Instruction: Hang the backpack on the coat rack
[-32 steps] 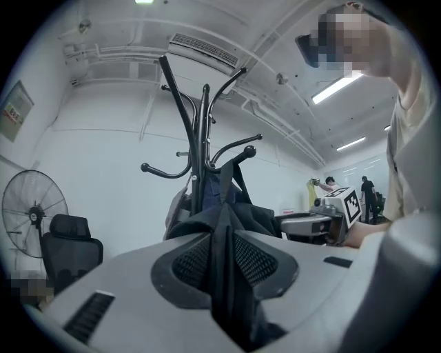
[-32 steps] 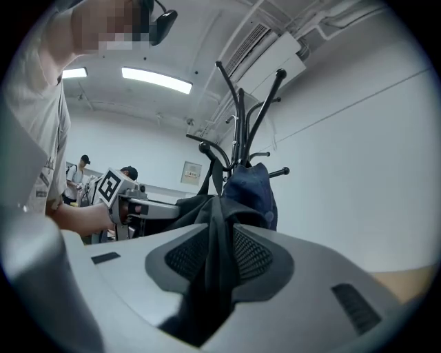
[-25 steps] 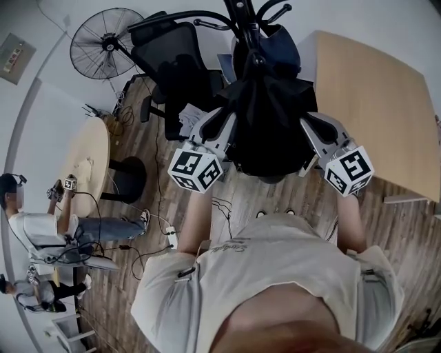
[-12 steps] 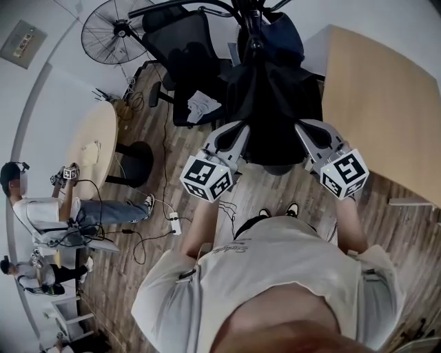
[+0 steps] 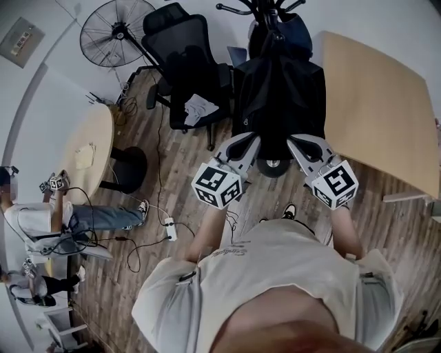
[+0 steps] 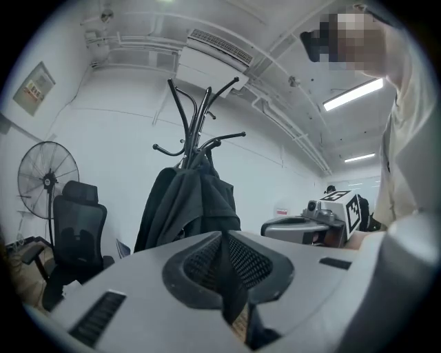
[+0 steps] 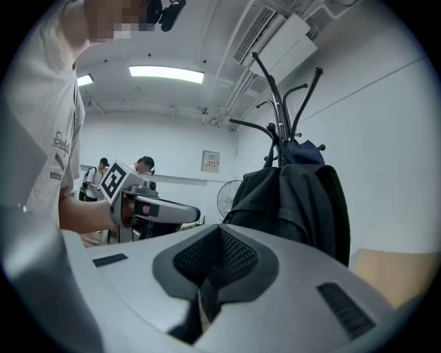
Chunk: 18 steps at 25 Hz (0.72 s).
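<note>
The black backpack [image 5: 279, 96] hangs from the black coat rack [image 5: 269, 10], with a dark blue piece [image 5: 289, 31] above it. Both grippers sit short of it, clear of the fabric. The left gripper [image 5: 248, 139] is shut with nothing in it; the right gripper [image 5: 298, 141] is also shut and empty. In the left gripper view the backpack [image 6: 186, 203] droops under the rack's hooks [image 6: 200, 117], beyond the shut left gripper [image 6: 224, 238]. In the right gripper view the backpack [image 7: 296, 200] hangs past the shut right gripper [image 7: 219, 238].
A black office chair [image 5: 186, 62] and a floor fan [image 5: 114, 31] stand left of the rack. A wooden table [image 5: 379, 103] is at the right and a round table [image 5: 86, 155] at the left. A seated person [image 5: 41, 220] and floor cables [image 5: 169, 231] lie left.
Both grippers have drawn back from the backpack toward the person, from flanking it to clear of it. The backpack stays hanging on the rack.
</note>
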Available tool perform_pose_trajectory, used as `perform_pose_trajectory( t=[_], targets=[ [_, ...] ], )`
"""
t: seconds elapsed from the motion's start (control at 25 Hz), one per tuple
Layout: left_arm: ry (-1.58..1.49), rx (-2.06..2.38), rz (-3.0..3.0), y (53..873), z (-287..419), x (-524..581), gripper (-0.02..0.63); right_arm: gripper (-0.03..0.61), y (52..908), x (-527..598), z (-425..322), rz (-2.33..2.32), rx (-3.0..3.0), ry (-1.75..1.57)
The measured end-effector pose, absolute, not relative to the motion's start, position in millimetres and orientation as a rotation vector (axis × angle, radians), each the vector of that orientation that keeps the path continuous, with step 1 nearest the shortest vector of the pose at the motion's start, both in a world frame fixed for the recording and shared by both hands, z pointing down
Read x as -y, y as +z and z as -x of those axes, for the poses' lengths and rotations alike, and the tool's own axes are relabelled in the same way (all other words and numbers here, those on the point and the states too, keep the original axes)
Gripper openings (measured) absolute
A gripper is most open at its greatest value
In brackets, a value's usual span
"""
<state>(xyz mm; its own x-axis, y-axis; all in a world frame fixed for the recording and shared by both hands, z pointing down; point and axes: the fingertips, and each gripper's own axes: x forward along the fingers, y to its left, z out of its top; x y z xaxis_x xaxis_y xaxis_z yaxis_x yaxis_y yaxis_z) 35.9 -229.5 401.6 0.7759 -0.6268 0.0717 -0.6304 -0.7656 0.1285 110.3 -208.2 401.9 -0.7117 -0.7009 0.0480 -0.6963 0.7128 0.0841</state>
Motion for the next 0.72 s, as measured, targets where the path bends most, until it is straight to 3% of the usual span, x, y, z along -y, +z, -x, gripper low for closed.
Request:
perform_pose_trajectory(
  t=[0.72],
  targets=[
    [-0.010,0.912,-2.845,418.5,-42.1,203.2,0.037,-0.005,415.3,166.4,-129.1,-1.387,2.732,-0.101]
  ],
)
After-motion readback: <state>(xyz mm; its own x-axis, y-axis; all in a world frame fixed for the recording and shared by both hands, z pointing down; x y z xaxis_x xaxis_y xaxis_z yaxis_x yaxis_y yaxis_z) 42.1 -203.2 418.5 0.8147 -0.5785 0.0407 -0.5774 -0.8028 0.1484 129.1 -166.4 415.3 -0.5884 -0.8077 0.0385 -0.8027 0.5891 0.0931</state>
